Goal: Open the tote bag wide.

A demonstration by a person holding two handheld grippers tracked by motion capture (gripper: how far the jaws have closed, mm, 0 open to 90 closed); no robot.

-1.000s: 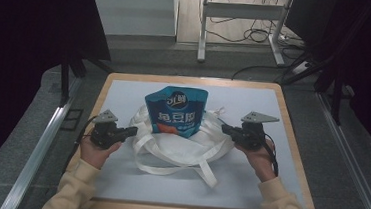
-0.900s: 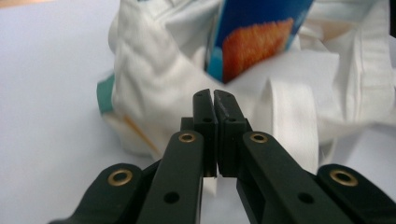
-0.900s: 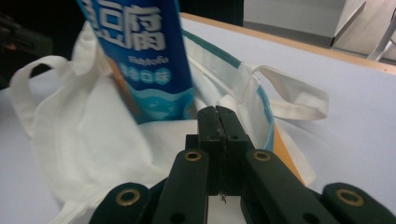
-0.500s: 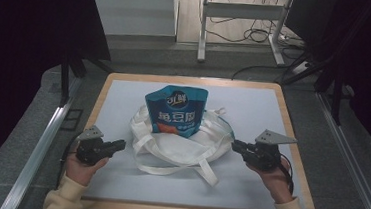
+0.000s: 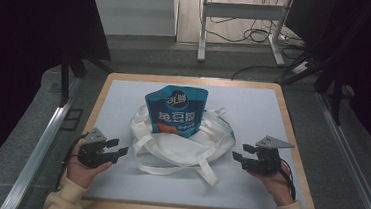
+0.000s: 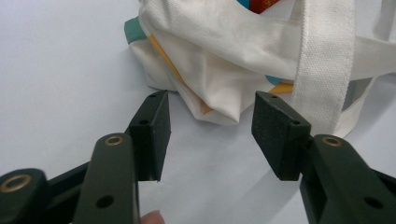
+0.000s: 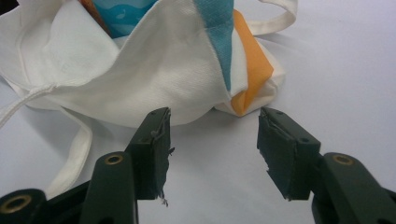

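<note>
tote bag (image 5: 183, 144) mid-worktop (image 5: 273, 116), blue snack pouch (image 5: 175, 111) already sitting in it | left gripper (image 5: 115, 148) fingers just opened, released, nothing between | right gripper (image 5: 240, 154) same, off the fabric | packing looks pretty much done, maybe tidy handles

1. White canvas tote bag (image 5: 180, 146), crumpled and lying flat at the middle of the table, mouth open toward the far edge; teal and orange panels at its corners.
2. Wide white straps (image 5: 203, 168), draped loose across the bag's front and trailing onto the table on the near side.
3. Blue snack pouch (image 5: 175, 111) with white lettering, standing upright in the bag's mouth, upper half showing above the cloth.
</note>
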